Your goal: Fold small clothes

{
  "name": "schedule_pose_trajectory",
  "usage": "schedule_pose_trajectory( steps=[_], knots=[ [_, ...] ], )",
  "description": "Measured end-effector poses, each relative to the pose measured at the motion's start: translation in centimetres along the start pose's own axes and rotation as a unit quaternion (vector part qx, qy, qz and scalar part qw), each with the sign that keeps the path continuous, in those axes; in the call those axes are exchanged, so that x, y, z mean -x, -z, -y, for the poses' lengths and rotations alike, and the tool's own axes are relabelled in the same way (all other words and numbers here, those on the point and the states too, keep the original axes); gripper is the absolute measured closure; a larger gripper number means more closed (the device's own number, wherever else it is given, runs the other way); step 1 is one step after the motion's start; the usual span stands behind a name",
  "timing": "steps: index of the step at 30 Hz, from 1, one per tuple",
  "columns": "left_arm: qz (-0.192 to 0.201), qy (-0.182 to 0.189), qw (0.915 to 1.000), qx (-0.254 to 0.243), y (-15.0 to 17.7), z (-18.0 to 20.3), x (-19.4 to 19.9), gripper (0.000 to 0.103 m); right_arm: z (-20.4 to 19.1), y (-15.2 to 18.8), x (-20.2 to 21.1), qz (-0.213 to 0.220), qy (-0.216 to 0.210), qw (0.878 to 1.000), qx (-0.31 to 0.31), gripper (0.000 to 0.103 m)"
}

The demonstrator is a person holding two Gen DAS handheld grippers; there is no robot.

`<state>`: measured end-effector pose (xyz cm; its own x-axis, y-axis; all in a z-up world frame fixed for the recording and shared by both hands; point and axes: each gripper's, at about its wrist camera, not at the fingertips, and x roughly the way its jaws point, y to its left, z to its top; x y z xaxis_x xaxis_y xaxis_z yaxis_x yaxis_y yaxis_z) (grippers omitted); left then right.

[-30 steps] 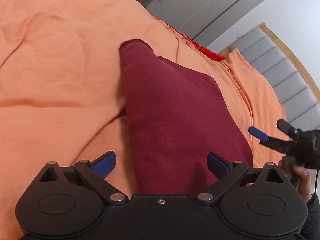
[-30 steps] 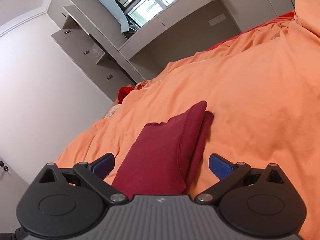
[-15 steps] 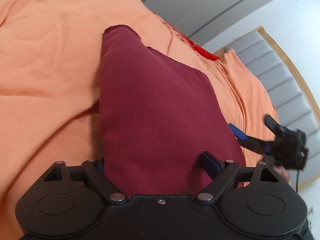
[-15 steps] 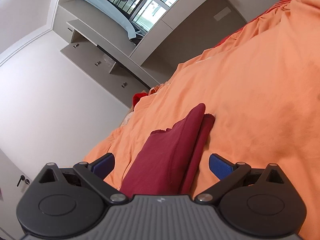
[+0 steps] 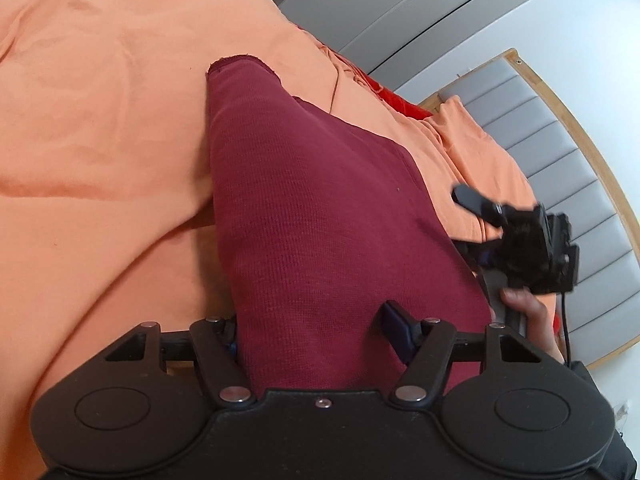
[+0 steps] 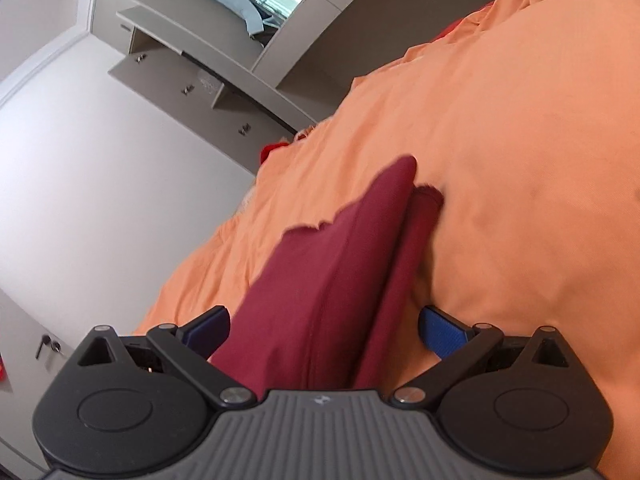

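A: Left wrist view: the maroon garment [image 5: 320, 216] is lying on the orange bed [image 5: 100, 120], its long axis running straight ahead between the left gripper [image 5: 316, 332] fingers, which are spread wide, gripping nothing.

B: The right gripper [image 6: 324, 330] is straddling its near end too, fingers equally wide, empty.

A dark red knit garment [image 5: 320, 216], folded into a long wedge, lies on the bed's orange sheet [image 5: 100, 120], its frayed narrow end pointing towards the bed's far edge. The left tool [image 5: 316, 328] straddles the garment's near end, its blue-padded fingers [image 5: 396, 326] set apart on either side. The right tool [image 5: 480, 220], held in a hand [image 5: 524, 306], sits at the garment's right edge, blurred.
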<state>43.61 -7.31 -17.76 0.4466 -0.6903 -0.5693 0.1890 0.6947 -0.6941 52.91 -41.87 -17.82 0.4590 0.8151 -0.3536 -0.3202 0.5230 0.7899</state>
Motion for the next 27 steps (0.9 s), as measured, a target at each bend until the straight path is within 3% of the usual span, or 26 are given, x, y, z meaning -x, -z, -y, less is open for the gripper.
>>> schedule_pose_trajectory(
  steps=[5, 9, 10, 11, 12, 13, 15, 21, 27],
  knots=[
    [0.009, 0.004, 1.0, -0.002, 0.3, 0.0, 0.2, 0.037, -0.1, -1.5, -3.1, -0.024, 0.012, 0.999, 0.025, 0.0],
    [0.012, 0.003, 0.9998, -0.013, 0.5, 0.1, 0.2, 0.046, -0.1, -1.1, -3.8, -0.032, 0.009, 0.998, 0.05, 0.0],
    [0.013, 0.005, 0.9998, -0.012, 0.5, 0.0, 0.3, 0.048, -0.1, -1.1, -3.6, -0.03, 0.005, 0.998, 0.053, 0.005],
    [0.014, 0.007, 0.9998, -0.011, 0.5, 0.0, 0.3, 0.049, -0.1, -1.2, -3.2, -0.027, 0.005, 0.998, 0.055, 0.025],
    [0.015, 0.008, 0.9998, -0.009, 0.5, -0.1, 0.3, 0.05, 0.0, -1.3, -3.0, -0.023, 0.01, 0.998, 0.053, 0.037],
    [0.017, 0.01, 0.9998, -0.008, 0.5, -0.1, 0.3, 0.052, 0.2, -1.3, -2.8, -0.017, 0.015, 0.998, 0.051, 0.064],
    [0.023, 0.015, 0.9996, -0.009, 0.5, -0.1, 0.3, 0.054, 0.5, -1.3, -2.6, -0.014, 0.0, 0.999, 0.046, 0.066],
    [0.045, 0.029, 0.9986, -0.002, 0.4, -0.2, 1.3, 0.077, -1.0, -1.3, -2.8, 0.001, -0.006, 0.998, 0.065, 0.074],
    [0.077, 0.046, 0.9959, -0.015, -0.4, 0.8, 4.3, 0.079, -5.4, -2.1, -1.8, 0.031, -0.042, 0.994, 0.092, 0.076]
  ],
)
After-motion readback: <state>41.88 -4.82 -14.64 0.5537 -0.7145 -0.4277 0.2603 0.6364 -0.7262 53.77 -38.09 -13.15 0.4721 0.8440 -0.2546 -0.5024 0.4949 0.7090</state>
